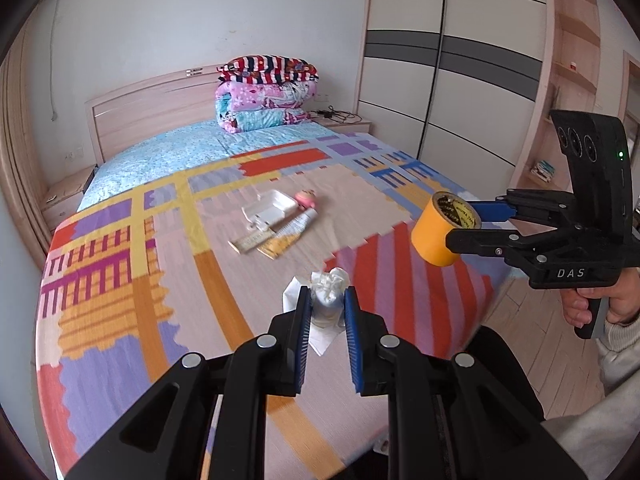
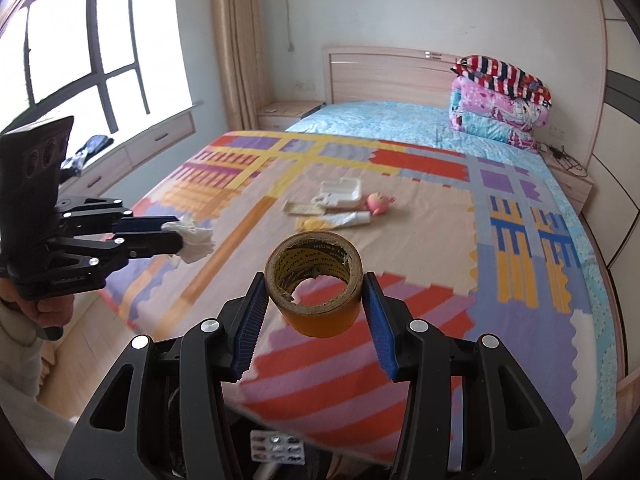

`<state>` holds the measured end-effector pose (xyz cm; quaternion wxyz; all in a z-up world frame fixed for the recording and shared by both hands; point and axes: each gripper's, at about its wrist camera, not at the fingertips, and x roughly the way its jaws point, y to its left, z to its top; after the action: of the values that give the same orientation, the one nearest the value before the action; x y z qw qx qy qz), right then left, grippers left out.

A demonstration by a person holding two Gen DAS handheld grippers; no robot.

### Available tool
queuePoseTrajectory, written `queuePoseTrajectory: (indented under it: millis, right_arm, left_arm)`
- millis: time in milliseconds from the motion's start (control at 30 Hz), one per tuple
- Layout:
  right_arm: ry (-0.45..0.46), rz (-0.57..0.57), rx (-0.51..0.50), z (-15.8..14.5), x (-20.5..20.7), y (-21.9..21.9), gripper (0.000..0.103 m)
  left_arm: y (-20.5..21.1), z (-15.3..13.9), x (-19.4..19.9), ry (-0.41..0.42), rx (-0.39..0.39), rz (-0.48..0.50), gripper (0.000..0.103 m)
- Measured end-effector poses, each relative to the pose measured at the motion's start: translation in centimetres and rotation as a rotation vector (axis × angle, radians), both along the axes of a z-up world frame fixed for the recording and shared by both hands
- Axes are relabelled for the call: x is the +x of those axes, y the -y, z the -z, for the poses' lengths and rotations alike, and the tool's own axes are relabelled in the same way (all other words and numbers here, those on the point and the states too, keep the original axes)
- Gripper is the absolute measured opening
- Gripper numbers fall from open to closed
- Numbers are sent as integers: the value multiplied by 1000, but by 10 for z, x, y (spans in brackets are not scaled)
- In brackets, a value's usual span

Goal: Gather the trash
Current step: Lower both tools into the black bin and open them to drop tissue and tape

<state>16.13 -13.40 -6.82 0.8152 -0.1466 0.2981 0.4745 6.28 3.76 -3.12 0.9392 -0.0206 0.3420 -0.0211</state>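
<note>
My left gripper is shut on a crumpled white tissue and holds it above the near part of the bed; it also shows in the right wrist view with the tissue. My right gripper is shut on a yellow tape roll, held above the bed's near right corner; it shows in the left wrist view with the roll. On the colourful bedspread lie a white foam box, a flat tube, two packets and a pink toy.
Folded quilts are stacked at the headboard. A wardrobe stands right of the bed, nightstands on both sides, and a window bench on the left. A pill blister pack lies below my right gripper.
</note>
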Motion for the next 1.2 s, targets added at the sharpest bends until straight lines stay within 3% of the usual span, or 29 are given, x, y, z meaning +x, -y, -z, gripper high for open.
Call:
queuePoseTrajectory:
  millis: [567,800,1200]
  right_arm:
    - [-121,-56,-41,47,-52,32,48]
    - [-167,-79,-42,70,-58,41,48]
    - [-254,-127,-145,122,-74,38,48]
  left_arm:
    - [50,55,-38,-111,-35,107,16]
    - [55,85,-51,-155,-96,93,16]
    - [58,134,-53,-265,-140,77,16]
